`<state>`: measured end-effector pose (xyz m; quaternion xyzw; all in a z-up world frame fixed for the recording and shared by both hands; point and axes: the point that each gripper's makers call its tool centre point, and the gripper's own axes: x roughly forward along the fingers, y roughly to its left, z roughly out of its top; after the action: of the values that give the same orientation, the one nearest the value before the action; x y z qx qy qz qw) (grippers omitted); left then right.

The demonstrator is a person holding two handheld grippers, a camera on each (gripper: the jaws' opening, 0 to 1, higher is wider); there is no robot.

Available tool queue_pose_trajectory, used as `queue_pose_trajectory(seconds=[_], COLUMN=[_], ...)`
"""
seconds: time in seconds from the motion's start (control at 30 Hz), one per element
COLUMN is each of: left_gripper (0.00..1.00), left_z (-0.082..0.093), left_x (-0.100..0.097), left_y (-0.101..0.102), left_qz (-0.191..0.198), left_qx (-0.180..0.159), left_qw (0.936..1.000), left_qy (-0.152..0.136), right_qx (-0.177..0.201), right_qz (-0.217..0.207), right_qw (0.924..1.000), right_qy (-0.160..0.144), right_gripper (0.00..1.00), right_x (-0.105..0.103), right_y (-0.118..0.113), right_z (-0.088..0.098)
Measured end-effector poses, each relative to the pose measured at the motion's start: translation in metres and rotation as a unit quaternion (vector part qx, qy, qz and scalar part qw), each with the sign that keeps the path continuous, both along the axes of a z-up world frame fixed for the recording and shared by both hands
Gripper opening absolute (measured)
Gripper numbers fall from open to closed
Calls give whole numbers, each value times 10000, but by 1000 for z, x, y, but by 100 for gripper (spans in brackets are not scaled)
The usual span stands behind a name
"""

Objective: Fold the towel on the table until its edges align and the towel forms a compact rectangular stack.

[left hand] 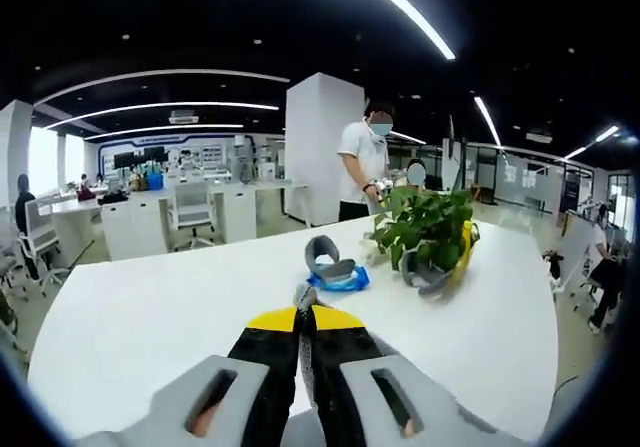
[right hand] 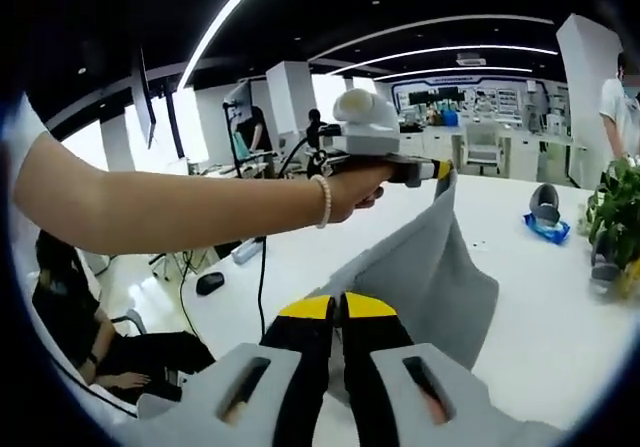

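Note:
The grey towel (right hand: 435,267) hangs lifted over the white table (right hand: 560,337), stretched between the two grippers. In the right gripper view a hand holds my left gripper (right hand: 440,170) high, shut on the towel's top corner. My right gripper (right hand: 338,309) is lower, with its yellow-tipped jaws shut on the towel's near edge. In the left gripper view my left gripper (left hand: 303,307) has its jaws pressed together, and a small tuft of the grey towel (left hand: 305,293) pokes out at the tips.
A potted plant (left hand: 425,229) and a grey object on a blue packet (left hand: 335,270) sit at the table's far side; both also show as the plant (right hand: 618,212) and packet (right hand: 546,222). A person (left hand: 362,162) stands behind. Another person (right hand: 75,327) sits off the table's edge.

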<state>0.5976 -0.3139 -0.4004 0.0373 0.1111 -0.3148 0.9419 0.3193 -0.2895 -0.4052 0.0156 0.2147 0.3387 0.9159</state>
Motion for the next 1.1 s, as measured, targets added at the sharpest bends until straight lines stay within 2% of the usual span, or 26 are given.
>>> queue_pose_trajectory(seconds=[0.3,0.5,0.67,0.8,0.87,0.93,1.1], left_gripper=[3,3,3,3,3,3,3], left_z=[-16,-12,-13,-23,-26,-27,-41], left_x=[11,18,26,27,31,28,30], left_y=[28,43,58,68,82,80,99], left_qz=[161,124,138,158,213,222,304], left_qx=[-61,-7,40,53,5,2,38], left_qw=[9998,9999,9999,9998,9997,9997,9994], left_qy=[128,5,11,50,97,109,175], right_qx=[124,174,203,192,184,219,168], right_qz=[280,526,682,821,855,892,997], right_qw=[9994,9984,9974,9962,9959,9953,9940], right_qy=[164,116,134,202,238,298,406], right_gripper=[0,0,0,0,0,0,0], right_x=[9,13,16,15,13,13,14], right_y=[27,50,67,78,81,84,92], right_z=[-7,-3,-6,-12,-15,-18,-29])
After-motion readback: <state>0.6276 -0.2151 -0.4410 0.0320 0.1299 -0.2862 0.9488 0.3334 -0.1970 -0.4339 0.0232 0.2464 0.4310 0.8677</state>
